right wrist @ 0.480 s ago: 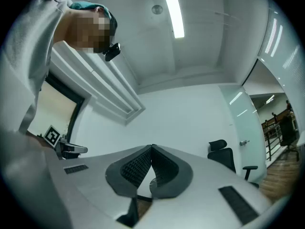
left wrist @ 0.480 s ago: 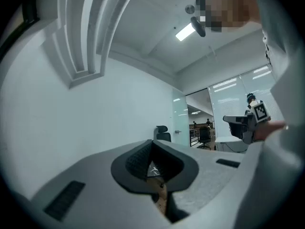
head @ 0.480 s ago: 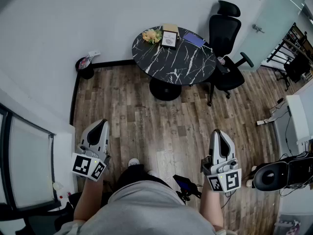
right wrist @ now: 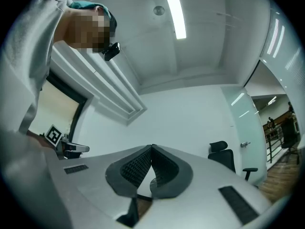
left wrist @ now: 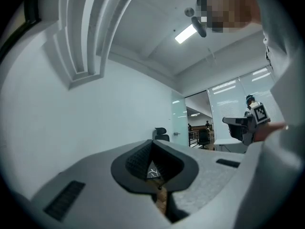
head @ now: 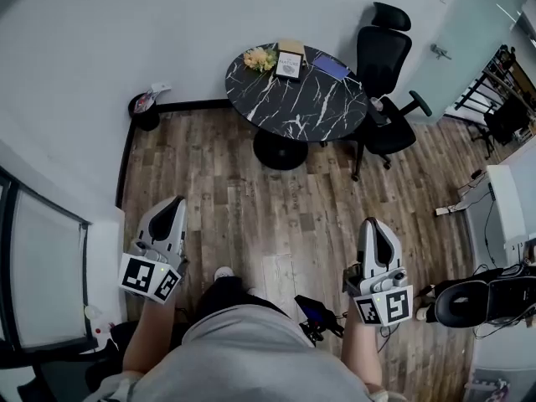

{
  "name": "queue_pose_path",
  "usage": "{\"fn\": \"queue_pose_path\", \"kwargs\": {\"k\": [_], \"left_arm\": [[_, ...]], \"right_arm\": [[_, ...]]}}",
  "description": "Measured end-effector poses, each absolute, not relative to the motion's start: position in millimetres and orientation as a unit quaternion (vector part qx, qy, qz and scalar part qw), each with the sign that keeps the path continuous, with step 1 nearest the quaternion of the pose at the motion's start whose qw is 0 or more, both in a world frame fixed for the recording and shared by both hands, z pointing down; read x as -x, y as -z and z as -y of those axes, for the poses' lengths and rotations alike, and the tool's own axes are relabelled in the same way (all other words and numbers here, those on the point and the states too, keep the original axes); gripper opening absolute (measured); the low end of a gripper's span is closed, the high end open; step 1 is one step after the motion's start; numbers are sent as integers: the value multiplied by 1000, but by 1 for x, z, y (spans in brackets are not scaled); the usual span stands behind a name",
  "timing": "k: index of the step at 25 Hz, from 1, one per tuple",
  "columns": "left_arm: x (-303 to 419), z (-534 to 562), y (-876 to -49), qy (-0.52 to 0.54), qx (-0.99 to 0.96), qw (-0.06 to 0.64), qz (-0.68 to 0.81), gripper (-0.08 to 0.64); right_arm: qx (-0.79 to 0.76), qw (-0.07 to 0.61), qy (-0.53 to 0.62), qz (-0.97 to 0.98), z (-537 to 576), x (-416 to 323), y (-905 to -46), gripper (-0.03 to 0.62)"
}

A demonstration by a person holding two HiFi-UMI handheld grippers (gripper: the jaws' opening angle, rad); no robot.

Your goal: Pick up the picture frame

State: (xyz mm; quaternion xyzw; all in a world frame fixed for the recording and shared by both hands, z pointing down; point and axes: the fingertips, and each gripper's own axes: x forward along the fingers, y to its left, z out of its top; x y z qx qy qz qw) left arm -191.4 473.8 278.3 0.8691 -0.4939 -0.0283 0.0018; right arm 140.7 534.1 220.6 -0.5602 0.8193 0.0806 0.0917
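The picture frame (head: pixel 289 65) stands upright at the back of a round black marble table (head: pixel 310 107), far across the wooden floor. Beside the frame are yellow flowers (head: pixel 260 58) and a blue notebook (head: pixel 332 68). My left gripper (head: pixel 175 203) and right gripper (head: pixel 374 224) are held low in front of the person's body, far from the table. In the left gripper view the left gripper (left wrist: pixel 152 144) has its jaws met at the tip with nothing between them. The right gripper (right wrist: pixel 151 149) is shut and empty too, pointing slightly upward at the white wall.
A black office chair (head: pixel 383 61) stands at the table's right side. A small black bin (head: pixel 147 114) sits by the wall at the left. A white desk (head: pixel 509 199) and dark equipment (head: pixel 490 296) are at the right. A glass panel (head: pixel 42 258) lies at the left.
The head view has shifted slightly, so the table sits a touch further left. Both grippers stay shut and low in front of the body.
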Motion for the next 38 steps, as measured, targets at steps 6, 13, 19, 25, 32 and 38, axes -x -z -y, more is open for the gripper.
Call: {"fn": "queue_pose_path", "kwargs": {"k": [6,13,19,25,32,38], "left_arm": [[183,-474,-280,26,-871,1,491,8],[174,-469,-282,18,-873,-2,487,8],[170,-456,-284,16,-873,0,488,8],[172,-427,-292,14,-872,4,488,8],[170,-369,-296,14,-880,6,476,8],[169,-305,-287,30,-887,13,460,8]], "right_arm": [[559,90,-83,-820,-537,-145,-220,25],[566,92,-75,-816,-535,-156,-223,25],[568,104,-58,-815,-522,-161,-226,25],[568,102,-52,-815,-493,-160,-233,26],[572,93,-40,-814,-441,-156,-241,26],[583,92,-36,-807,-388,-151,-238,26]]}}
